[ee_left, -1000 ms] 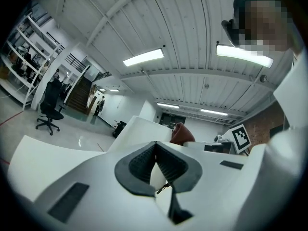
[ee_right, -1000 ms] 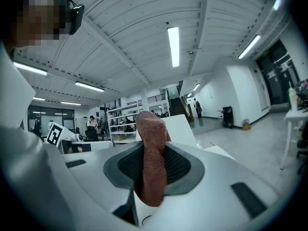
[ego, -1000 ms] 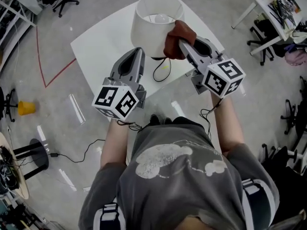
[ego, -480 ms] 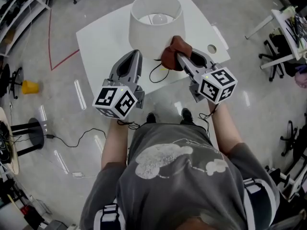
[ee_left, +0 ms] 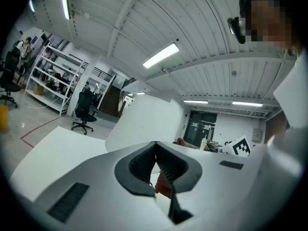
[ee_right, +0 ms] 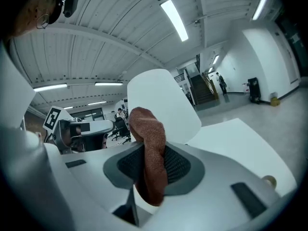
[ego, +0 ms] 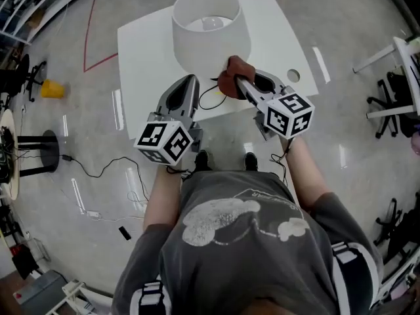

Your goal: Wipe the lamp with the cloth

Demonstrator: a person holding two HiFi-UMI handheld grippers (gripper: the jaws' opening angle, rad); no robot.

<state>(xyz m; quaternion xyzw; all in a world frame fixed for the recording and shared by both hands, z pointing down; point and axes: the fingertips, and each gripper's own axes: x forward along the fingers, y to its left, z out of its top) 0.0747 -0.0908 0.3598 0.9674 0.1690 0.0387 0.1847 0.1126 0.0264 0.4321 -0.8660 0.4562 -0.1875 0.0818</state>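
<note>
A white lamp with a wide drum shade stands on a white table; its black cord loops toward the near edge. My right gripper is shut on a rust-brown cloth, held low beside the shade's near right side. The cloth bulges up between the right jaws, with the shade just behind. My left gripper hovers at the shade's near left, shut with nothing in it. The shade fills the middle of the left gripper view.
A small round hole or disc marks the table's right side. On the floor lie a yellow cone, a round stool base and a trailing cable. Office chairs stand at the right.
Both grippers and the cloth have drawn back toward the table's near edge, lower along the shade. The head view has shifted, showing more of the table.
</note>
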